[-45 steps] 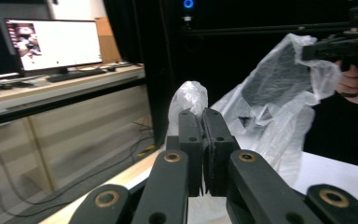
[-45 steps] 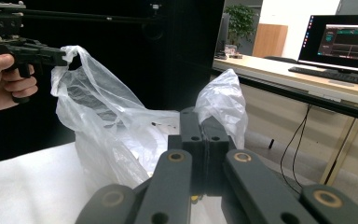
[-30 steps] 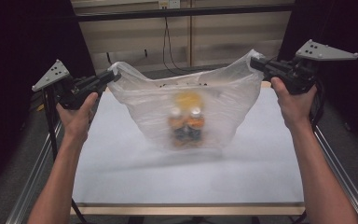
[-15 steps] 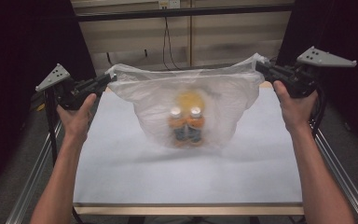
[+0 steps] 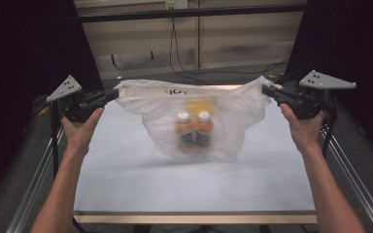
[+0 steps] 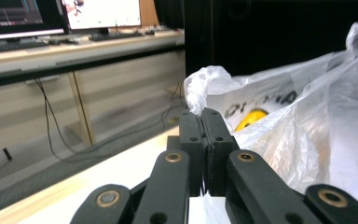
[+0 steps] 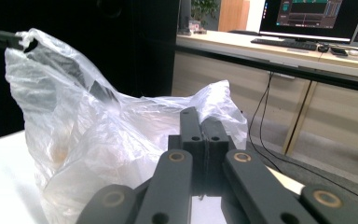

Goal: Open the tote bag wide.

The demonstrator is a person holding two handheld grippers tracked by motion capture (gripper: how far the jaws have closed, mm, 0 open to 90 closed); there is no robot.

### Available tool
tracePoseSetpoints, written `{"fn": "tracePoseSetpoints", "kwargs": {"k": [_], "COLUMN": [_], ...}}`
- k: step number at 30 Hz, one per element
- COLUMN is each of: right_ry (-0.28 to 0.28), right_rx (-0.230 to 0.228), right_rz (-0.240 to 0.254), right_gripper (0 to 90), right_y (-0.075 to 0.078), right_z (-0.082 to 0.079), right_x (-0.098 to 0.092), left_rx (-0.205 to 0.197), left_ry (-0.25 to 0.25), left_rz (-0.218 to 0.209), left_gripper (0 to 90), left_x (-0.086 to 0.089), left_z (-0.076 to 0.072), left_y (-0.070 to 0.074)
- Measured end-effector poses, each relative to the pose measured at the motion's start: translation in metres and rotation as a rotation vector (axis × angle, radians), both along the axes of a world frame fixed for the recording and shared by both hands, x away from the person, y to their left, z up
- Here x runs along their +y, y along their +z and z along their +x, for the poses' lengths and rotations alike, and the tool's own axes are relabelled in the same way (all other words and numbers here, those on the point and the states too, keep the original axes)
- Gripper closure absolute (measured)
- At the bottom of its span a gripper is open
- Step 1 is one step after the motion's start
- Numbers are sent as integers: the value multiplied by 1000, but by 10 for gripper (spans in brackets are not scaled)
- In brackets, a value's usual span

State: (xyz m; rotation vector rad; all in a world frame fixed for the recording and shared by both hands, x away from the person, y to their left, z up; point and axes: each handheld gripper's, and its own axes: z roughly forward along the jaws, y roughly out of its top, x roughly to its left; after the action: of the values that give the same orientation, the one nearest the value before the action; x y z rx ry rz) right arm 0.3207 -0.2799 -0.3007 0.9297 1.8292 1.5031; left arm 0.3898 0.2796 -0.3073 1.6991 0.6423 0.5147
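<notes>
**Plastic bag held stretched between two grippers**

Stretching over the white table (image 5: 126,184), a clear plastic bag (image 5: 233,109) is pinched at its left edge by the left gripper (image 5: 112,93) and at its right edge by the right gripper (image 5: 267,91), jaws pressed together. Two white-capped bottles (image 5: 193,127) are seen standing inside.

Translucent plastic bag (image 5: 194,121), stretched wide above table, two bottles (image 5: 193,127) inside.
</notes>
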Motion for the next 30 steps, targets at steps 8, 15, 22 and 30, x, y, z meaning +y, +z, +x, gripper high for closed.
{"fn": "tracePoseSetpoints", "kwargs": {"k": [8,15,22,30], "right_ry": [-18,-37,-31,-15], "right_rx": [38,60,88,106], "right_rz": [-17,-17,-42,-67], "right_gripper": [900,900,900,900], "right_y": [-14,-30,-45,-62], "right_z": [1,-3,-3,-4], "right_x": [-1,-8,-7,3], "left_rx": [20,64,85,76], "left_ry": [-1,-13,12,48], "left_rz": [24,-18,-1,43], "left_gripper": [888,888,888,887], "left_x": [-3,-6,-6,1], "left_z": [-6,-5,-5,-10], "left_y": [-13,-33,-53,-54]}}
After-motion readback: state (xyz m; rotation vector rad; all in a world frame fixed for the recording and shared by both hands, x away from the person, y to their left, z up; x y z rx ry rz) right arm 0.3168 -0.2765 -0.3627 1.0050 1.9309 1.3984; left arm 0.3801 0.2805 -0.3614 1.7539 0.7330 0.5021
